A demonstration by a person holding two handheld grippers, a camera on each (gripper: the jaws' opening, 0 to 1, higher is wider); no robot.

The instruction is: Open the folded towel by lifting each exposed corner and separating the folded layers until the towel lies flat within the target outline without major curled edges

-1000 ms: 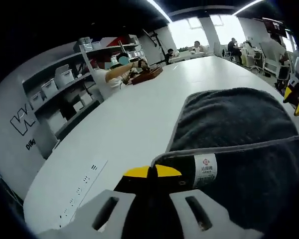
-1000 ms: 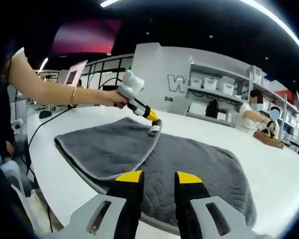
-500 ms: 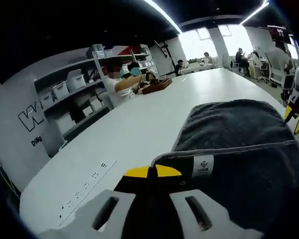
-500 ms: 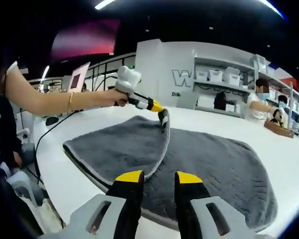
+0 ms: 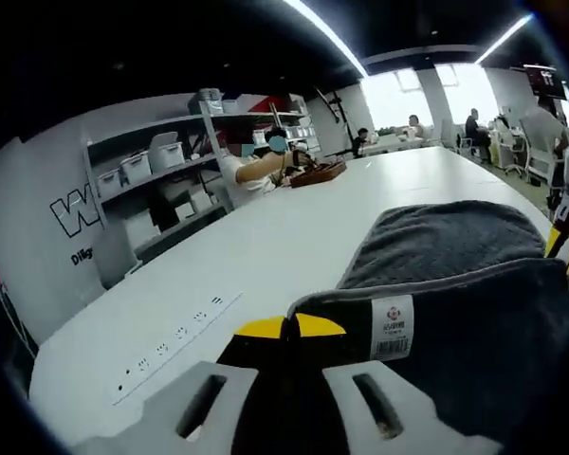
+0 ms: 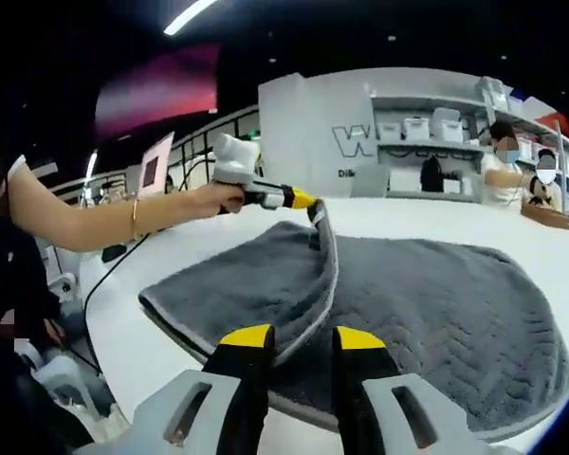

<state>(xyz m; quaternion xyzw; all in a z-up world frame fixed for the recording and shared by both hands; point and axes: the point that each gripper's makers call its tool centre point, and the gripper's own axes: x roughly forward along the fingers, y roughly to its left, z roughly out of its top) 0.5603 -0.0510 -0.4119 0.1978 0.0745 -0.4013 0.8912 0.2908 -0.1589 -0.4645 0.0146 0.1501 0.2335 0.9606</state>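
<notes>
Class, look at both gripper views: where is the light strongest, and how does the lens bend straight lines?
Left gripper view: the windows at the far end blow out to white, and the table edge curves strongly. Right gripper view: a ceiling light strip glares at the top, the shelves bow, and the grey towel stays sharp with its quilted pattern readable.

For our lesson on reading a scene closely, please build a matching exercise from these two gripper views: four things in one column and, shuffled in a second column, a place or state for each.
Things
1. left gripper
2. right gripper
3. white label
4. grey towel

Places or states
A. jaws apart, holding nothing
B. partly unfolded on the white table
C. shut on a lifted towel corner
D. sewn at the towel's edge, beside the yellow tips

Pairs: 1-C, 2-A, 3-D, 4-B
</notes>
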